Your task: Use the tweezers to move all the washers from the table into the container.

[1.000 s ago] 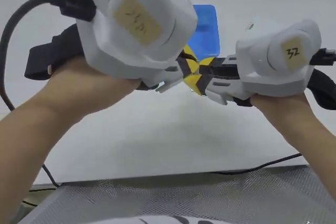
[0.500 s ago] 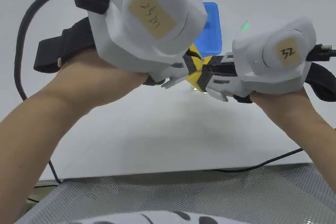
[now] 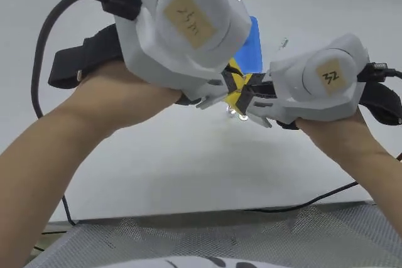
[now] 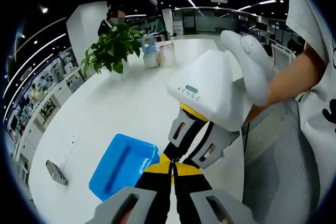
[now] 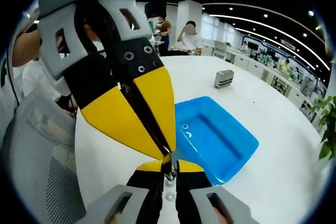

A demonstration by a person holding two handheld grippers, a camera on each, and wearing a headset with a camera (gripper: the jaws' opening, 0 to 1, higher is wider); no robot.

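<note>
White table (image 3: 188, 161); left tool (image 4: 172, 168), right tool (image 5: 170, 171) pinched, tips touching.

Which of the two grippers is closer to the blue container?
Left, by a little, it seems. The left gripper points down beside the blue container; the right gripper meets it tip to tip, slightly farther back.

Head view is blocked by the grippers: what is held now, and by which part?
Right gripper is shut on a thin metal piece, likely the tweezers, part unclear. Left gripper, shut, meets its end; a grip there cannot be told.
</note>
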